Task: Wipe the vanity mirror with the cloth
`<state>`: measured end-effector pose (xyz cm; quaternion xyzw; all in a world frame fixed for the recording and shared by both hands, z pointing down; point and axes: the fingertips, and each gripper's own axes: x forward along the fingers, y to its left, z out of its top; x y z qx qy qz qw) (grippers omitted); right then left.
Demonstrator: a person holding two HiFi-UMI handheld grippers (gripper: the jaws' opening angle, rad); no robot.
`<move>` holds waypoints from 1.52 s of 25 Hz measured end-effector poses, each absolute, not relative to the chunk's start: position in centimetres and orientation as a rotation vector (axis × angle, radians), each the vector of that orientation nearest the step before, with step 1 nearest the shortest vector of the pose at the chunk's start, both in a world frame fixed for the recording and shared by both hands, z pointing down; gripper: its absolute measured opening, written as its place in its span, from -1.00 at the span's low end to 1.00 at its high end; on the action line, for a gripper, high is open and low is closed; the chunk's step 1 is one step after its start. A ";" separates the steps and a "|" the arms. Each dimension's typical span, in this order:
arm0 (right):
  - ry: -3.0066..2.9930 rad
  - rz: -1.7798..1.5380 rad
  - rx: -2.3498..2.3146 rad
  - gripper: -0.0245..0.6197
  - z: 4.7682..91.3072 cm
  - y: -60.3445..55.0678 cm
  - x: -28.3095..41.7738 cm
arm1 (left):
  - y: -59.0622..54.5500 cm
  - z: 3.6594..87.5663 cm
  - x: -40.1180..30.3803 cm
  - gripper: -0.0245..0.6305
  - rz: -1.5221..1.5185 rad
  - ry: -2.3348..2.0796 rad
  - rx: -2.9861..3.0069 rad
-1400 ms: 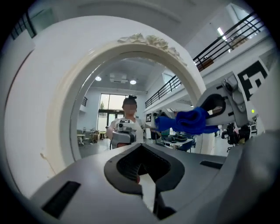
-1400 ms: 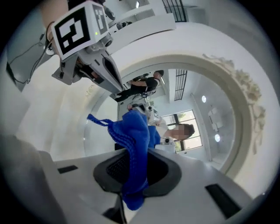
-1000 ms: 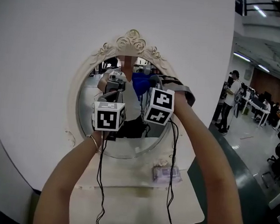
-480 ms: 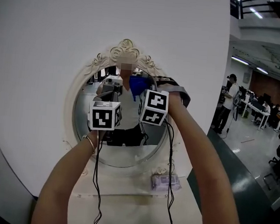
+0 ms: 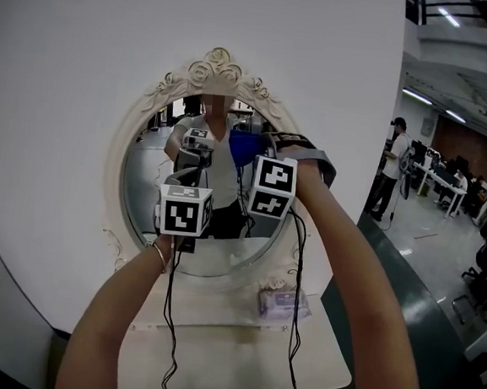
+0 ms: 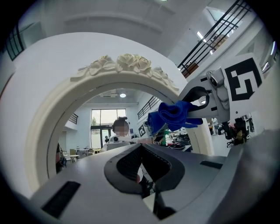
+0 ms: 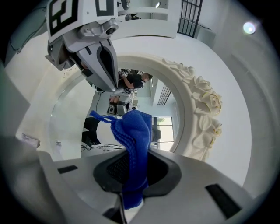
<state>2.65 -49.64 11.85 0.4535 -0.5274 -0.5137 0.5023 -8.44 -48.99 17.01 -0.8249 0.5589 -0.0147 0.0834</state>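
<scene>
An oval vanity mirror (image 5: pixel 156 182) in a cream frame with carved roses (image 5: pixel 212 66) hangs on a white wall. My right gripper (image 5: pixel 254 152) is shut on a blue cloth (image 5: pixel 243 144) and holds it to the glass right of centre. In the right gripper view the cloth (image 7: pixel 133 140) stands bunched up between the jaws of the right gripper (image 7: pixel 130 171), with the mirror frame (image 7: pixel 202 109) beyond. The left gripper (image 5: pixel 185 180) is held up to the lower middle of the glass. In the left gripper view the left gripper (image 6: pixel 142 158) is shut and holds nothing, and the cloth (image 6: pixel 175 114) hangs to its right.
A white vanity top (image 5: pixel 215 322) sits below the mirror with a small packet (image 5: pixel 278 303) on it. Black cables (image 5: pixel 168 310) hang from both grippers. To the right is an open office with a person standing (image 5: pixel 393 164) and desks.
The right gripper with the cloth rose a little on the glass and came back down. The left gripper sank slightly. Both stayed shut.
</scene>
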 end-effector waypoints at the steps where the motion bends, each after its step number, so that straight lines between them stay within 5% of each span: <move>1: -1.281 -1.224 1.091 -0.72 12.9 -49.6 3.1 | -49.0 18.0 -8.1 -0.91 -0.057 1.670 -2.474; 15: -1.511 -0.898 1.066 -0.72 30.5 -49.3 6.9 | -47.6 33.2 -4.8 -0.91 -0.256 1.666 -2.621; 38: -1.736 -0.634 0.788 -0.72 52.5 -48.0 -0.3 | -45.9 52.8 -8.8 -0.91 -0.599 1.862 -2.685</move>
